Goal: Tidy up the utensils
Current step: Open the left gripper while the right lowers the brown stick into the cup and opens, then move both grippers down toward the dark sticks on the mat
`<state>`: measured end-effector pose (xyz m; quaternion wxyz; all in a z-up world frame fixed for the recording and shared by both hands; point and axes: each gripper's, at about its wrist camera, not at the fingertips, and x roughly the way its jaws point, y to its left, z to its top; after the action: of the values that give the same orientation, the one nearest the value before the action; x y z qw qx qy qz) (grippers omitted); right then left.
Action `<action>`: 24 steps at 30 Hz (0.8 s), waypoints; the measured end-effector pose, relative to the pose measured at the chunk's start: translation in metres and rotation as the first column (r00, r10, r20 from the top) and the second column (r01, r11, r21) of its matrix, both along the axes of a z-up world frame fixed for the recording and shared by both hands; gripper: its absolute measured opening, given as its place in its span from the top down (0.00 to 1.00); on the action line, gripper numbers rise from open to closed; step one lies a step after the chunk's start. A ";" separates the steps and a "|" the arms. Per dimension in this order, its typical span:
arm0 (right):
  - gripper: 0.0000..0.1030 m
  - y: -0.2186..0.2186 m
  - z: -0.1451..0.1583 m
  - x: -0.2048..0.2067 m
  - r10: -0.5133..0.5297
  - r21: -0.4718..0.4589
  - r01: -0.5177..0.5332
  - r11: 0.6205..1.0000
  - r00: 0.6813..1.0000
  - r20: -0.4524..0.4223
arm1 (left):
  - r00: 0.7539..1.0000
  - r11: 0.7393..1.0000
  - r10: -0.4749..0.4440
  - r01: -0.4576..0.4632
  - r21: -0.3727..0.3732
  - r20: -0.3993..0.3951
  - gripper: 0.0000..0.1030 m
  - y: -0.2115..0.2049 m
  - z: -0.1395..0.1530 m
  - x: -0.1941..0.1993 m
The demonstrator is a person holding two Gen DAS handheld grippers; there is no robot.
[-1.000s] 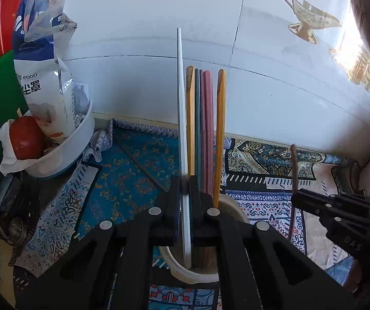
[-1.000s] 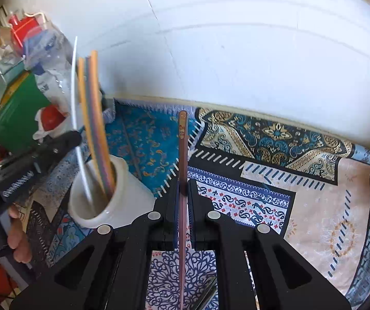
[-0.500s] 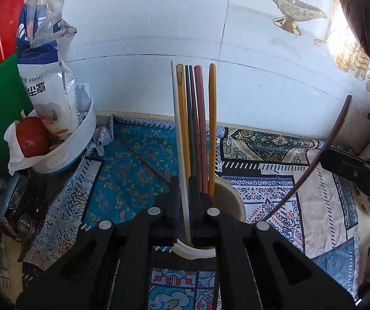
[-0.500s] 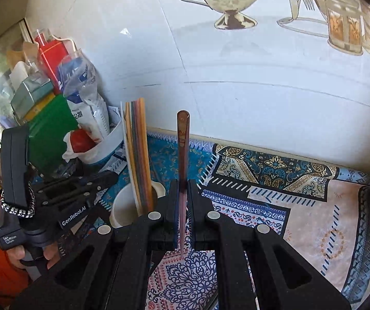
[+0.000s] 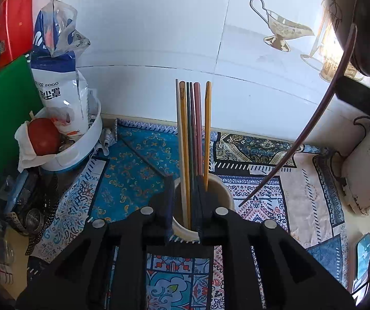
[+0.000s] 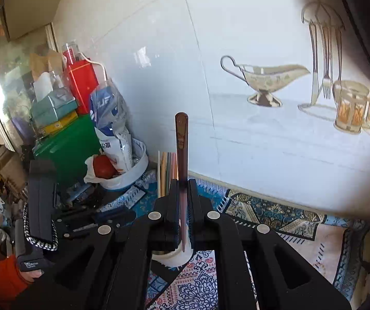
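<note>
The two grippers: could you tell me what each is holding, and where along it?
The right gripper clamps a dark brown chopstick around mid-length. The left gripper is open, holding nothing.

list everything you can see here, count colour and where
chopsticks: six, white, yellow, green, dark, pink, orange, upright in the cup
cup: one, cream, on the cloth
brown chopstick: one, held above the cup
patterned cloth: one, blue and beige, on the counter
white bowl: one, far left by the wall
tomato: one, red, in the bowl
food bag: one, blue-white, in the bowl
green board: one, left
left tool: black, open around the chopsticks
right tool: black, gripping the brown chopstick
</note>
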<state>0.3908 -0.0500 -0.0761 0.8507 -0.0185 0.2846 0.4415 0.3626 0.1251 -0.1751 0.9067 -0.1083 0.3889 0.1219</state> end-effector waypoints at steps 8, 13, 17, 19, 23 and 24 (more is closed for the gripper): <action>0.95 0.024 0.018 -0.011 0.051 0.022 -0.052 0.998 0.997 0.053 | 0.999 0.999 0.031 -0.031 -0.009 0.023 0.61 0.010 0.008 -0.023; 0.95 0.049 -0.016 -0.007 0.076 -0.050 -0.075 0.996 0.997 0.007 | 0.999 0.999 0.041 -0.041 -0.007 0.023 0.54 0.013 0.011 -0.040; 0.95 0.068 -0.044 -0.007 0.123 -0.147 -0.128 0.981 0.992 -0.037 | 0.999 0.999 0.049 -0.049 -0.009 0.010 0.52 0.014 0.010 -0.053; 0.95 0.074 -0.056 -0.007 0.144 -0.194 -0.154 0.969 0.987 -0.068 | 0.999 0.999 0.052 -0.052 -0.003 0.002 0.52 0.014 0.009 -0.058; 0.95 0.073 -0.070 -0.008 0.154 -0.249 -0.190 0.950 0.976 -0.156 | 0.998 0.998 0.061 -0.061 -0.007 -0.007 0.52 0.012 0.007 -0.070; 0.95 0.072 -0.072 -0.009 0.152 -0.257 -0.193 0.947 0.974 -0.170 | 0.998 0.998 0.061 -0.061 -0.011 -0.008 0.52 0.012 0.006 -0.073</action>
<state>0.3821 0.0215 -0.1476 0.7746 -0.1272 0.4023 0.4712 0.2898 0.1368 -0.1688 0.9006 -0.1247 0.3893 0.1480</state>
